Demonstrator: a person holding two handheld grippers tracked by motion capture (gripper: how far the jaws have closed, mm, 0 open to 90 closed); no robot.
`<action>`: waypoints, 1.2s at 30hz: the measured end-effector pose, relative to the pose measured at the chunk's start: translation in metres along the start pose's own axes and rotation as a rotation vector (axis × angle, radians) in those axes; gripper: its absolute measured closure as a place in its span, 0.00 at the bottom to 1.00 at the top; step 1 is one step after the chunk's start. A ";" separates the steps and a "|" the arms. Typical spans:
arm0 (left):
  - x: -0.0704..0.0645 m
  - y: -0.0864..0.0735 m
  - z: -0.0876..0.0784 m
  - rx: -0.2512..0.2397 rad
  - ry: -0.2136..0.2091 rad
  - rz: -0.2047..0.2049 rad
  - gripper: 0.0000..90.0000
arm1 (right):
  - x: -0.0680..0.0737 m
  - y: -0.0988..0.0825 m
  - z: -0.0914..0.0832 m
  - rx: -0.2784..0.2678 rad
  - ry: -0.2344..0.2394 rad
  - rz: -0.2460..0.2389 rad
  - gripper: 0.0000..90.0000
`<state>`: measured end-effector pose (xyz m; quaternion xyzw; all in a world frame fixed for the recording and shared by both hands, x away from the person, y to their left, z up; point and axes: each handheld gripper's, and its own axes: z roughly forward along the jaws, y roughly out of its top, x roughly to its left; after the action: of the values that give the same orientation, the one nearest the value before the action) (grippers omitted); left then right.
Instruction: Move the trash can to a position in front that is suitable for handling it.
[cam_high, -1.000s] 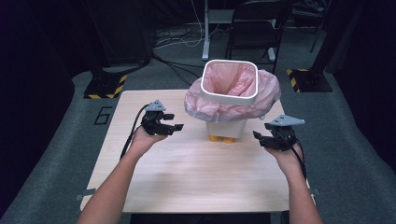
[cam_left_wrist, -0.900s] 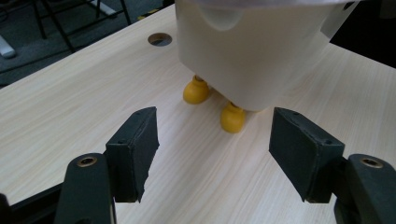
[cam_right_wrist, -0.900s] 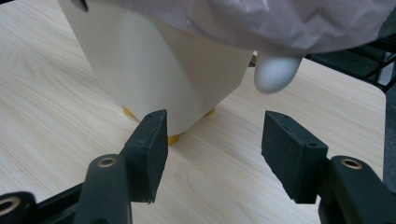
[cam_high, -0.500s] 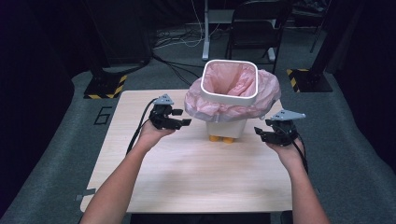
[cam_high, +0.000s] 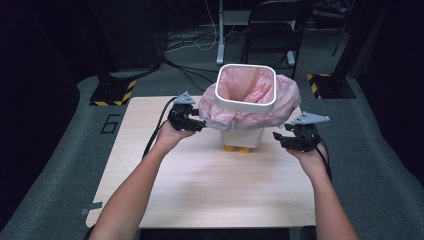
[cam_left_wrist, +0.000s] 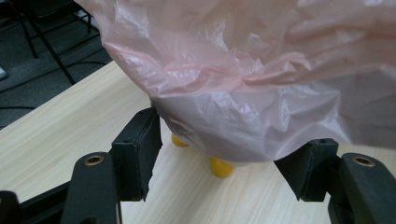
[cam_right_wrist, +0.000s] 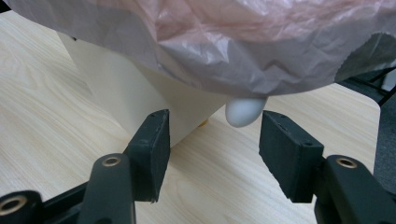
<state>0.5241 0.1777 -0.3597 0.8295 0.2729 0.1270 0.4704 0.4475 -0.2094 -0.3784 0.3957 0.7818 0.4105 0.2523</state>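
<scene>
Bin (cam_high: 243, 135) w/ pink bag (cam_high: 285, 102) stands at table (cam_high: 200, 190) 12 o'clock. Bag: thin, soft, light, slippery; pinch the overhang below rim. Left gripper (cam_high: 199, 125) fingers apart round bag edge, not pressing. Right gripper (cam_high: 278, 140) fingers apart, empty.

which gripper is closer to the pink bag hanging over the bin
Left. The left gripper is right at the pink bag overhang on the bin, open jaws around its drooping edge. The right gripper sits apart, lower, off the other side.
</scene>
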 end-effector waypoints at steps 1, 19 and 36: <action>0.001 0.002 0.001 0.004 0.005 0.001 0.40 | 0.000 0.001 0.000 -0.001 0.001 0.001 0.46; 0.009 0.006 0.012 0.023 0.014 0.003 0.65 | -0.008 0.013 0.015 -0.006 -0.017 0.012 0.56; 0.008 0.007 0.028 0.036 0.009 -0.021 0.69 | -0.018 0.013 0.023 -0.014 -0.004 0.037 0.72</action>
<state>0.5463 0.1593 -0.3689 0.8345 0.2857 0.1207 0.4555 0.4787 -0.2096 -0.3787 0.4091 0.7709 0.4199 0.2491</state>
